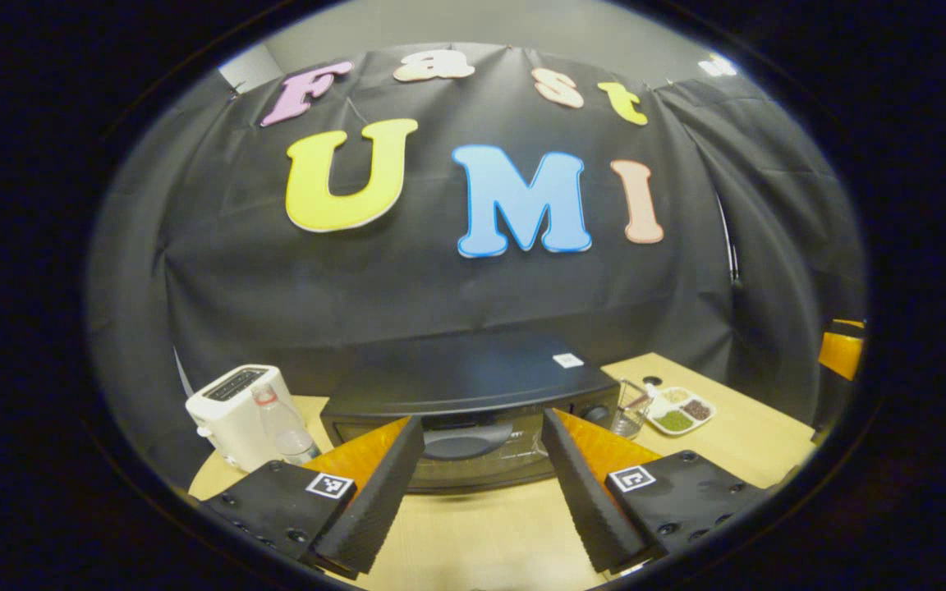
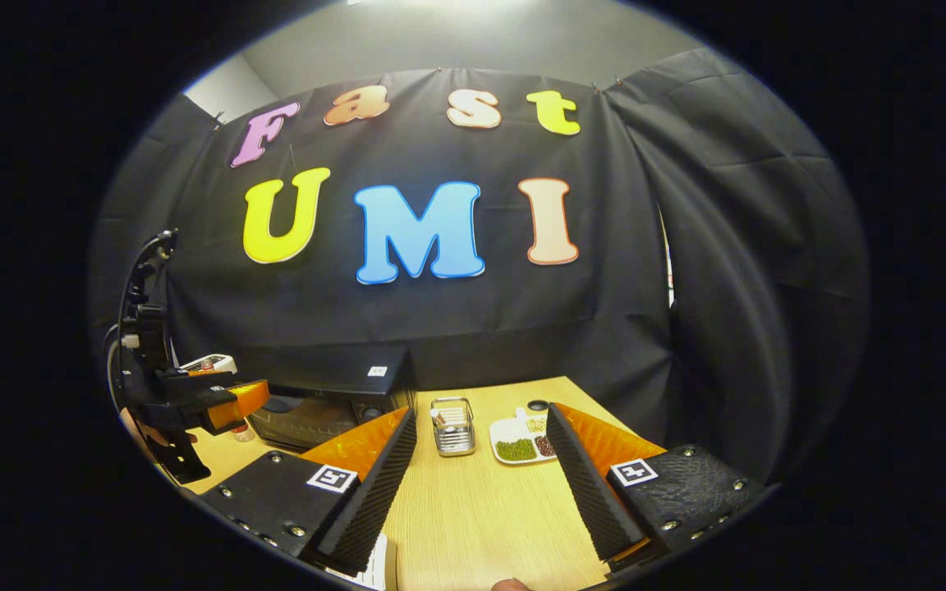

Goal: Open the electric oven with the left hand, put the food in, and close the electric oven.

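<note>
On the table ahead, the electric oven (image 1: 473,410) sits shut — its stiff hinged door wants a hold at the handle (image 1: 466,443); left gripper (image 1: 481,484) gapes wide, empty.

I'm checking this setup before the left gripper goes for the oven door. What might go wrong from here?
1. The water bottle and white toaster stand close beside the oven; a wide approach by the left gripper may knock the bottle over.
2. The glass container sits near the oven's other side, next to the divided dish, so a door swing or the right gripper reaching for food might bump it.
</note>
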`<state>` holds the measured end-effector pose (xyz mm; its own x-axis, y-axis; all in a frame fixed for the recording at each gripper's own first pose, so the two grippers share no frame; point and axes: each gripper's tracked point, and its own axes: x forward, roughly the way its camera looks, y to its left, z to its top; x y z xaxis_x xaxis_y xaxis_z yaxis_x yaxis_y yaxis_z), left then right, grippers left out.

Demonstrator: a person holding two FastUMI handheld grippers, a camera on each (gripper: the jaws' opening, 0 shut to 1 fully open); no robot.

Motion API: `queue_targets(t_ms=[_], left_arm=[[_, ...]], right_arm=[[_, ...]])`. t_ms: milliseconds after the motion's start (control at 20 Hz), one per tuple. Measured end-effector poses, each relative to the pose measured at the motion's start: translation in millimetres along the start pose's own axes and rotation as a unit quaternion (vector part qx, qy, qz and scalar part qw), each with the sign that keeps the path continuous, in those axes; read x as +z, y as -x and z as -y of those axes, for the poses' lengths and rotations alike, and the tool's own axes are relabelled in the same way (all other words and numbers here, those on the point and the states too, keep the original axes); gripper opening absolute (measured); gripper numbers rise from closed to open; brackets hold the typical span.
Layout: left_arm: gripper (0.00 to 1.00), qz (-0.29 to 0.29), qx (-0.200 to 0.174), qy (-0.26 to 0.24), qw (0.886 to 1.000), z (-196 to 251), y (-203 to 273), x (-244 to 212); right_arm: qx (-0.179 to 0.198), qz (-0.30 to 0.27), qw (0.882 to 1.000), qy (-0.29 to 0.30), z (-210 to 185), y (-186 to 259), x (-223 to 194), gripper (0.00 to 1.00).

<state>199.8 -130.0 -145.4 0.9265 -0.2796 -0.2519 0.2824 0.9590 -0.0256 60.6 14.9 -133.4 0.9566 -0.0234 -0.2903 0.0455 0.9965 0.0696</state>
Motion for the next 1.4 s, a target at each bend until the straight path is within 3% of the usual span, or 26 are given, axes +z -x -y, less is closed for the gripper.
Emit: queue_targets(t_ms=[250,300,350,400,450,550,900,950,1400], left_arm=[[1.0,0.069,0.021,0.006,0.997,23,73,60],[0.91,0.078,0.027,0.005,0.997,28,88,67],[1.0,0.088,0.036,0.004,0.995,30,103,72],[0.91,0.097,0.046,0.004,0.994,33,119,76],[1.0,0.103,0.053,0.005,0.993,38,136,79],[1.0,0.105,0.066,0.008,0.992,45,165,77],[1.0,0.119,0.084,0.008,0.989,55,234,82],[0.9,0.121,0.083,0.008,0.989,52,239,83],[0.9,0.122,0.078,-0.001,0.989,18,277,78]], right_arm=[[0.04,0.046,0.998,0.026,5,26,35,0.96],[0.05,0.052,0.997,0.029,5,33,40,0.96],[0.06,0.058,0.996,0.029,5,39,43,0.96],[0.072,0.062,0.995,0.029,4,48,44,0.96],[0.081,0.065,0.994,0.027,4,54,48,0.96],[0.094,0.071,0.993,0.025,8,69,49,0.96],[0.102,0.086,0.991,0.019,9,104,57,0.96],[0.104,0.085,0.991,0.018,6,107,57,0.96],[0.089,0.105,0.99,0.024,-23,135,73,0.98]])
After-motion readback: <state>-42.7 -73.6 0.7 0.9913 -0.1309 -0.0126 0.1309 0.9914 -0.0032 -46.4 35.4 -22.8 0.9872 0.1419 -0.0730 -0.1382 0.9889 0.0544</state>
